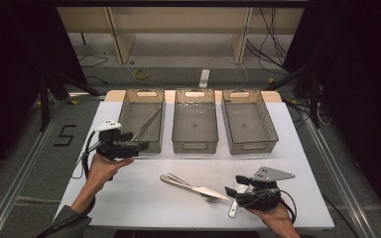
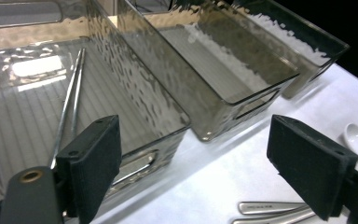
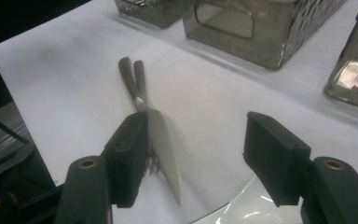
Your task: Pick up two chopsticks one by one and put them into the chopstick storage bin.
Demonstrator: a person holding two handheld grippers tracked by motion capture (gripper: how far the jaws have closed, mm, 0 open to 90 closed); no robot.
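While seen from the high view, left tongs (image 1: 140, 144) hang with jaws apart and empty over the near end of the left smoked clear plastic bin (image 1: 126, 106), thin metal chopsticks (image 1: 147, 124) lying inside; right tongs (image 1: 234, 191) at the counter's (image 1: 129, 193) near edge, by a steel table knife (image 1: 209, 191), a steel fork (image 1: 178, 181) and a white ceramic spoon (image 1: 236, 198).

From the left gripper view: jaws wide, nothing between.

From the right gripper view: pads half apart, pressing nothing, knife blade beside the left pad, spoon bowl (image 3: 242, 210) below the right one. Probably stiff, light, slick and lying flat, that knife; best pinched across the thicker handle, not the polished blade. Spoon likely chippable.
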